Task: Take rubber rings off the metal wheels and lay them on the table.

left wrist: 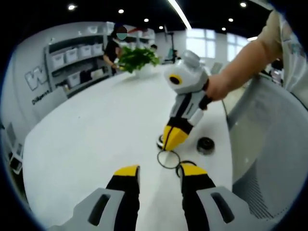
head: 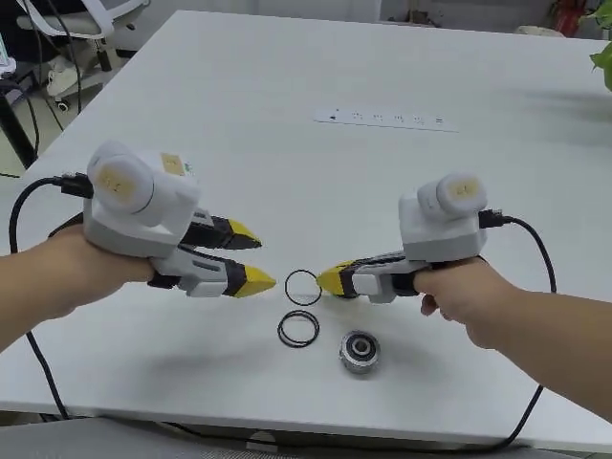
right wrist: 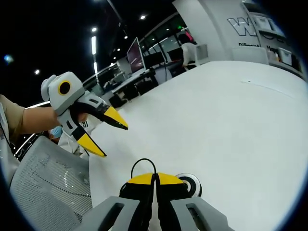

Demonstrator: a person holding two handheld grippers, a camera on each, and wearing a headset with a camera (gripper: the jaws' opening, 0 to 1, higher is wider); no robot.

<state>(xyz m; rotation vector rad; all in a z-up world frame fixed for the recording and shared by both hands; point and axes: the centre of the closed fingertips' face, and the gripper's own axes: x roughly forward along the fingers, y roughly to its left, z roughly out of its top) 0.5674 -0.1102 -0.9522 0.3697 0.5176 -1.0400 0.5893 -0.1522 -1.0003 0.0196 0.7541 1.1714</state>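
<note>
My right gripper is shut, with a thin black rubber ring pinched at its yellow tips; the ring's loop sticks out beyond them. Just in front of it, a second black ring lies flat on the white table. A small metal wheel sits to the right of that ring, below the right gripper. My left gripper hovers open to the left of the held ring, touching nothing. From the left gripper view, the right gripper holds the ring low over the table, with the wheel beside it.
A flush socket strip is set in the table further back. Office chairs stand off the far left corner and a plant at the far right. Cables trail from both grippers over the near edge.
</note>
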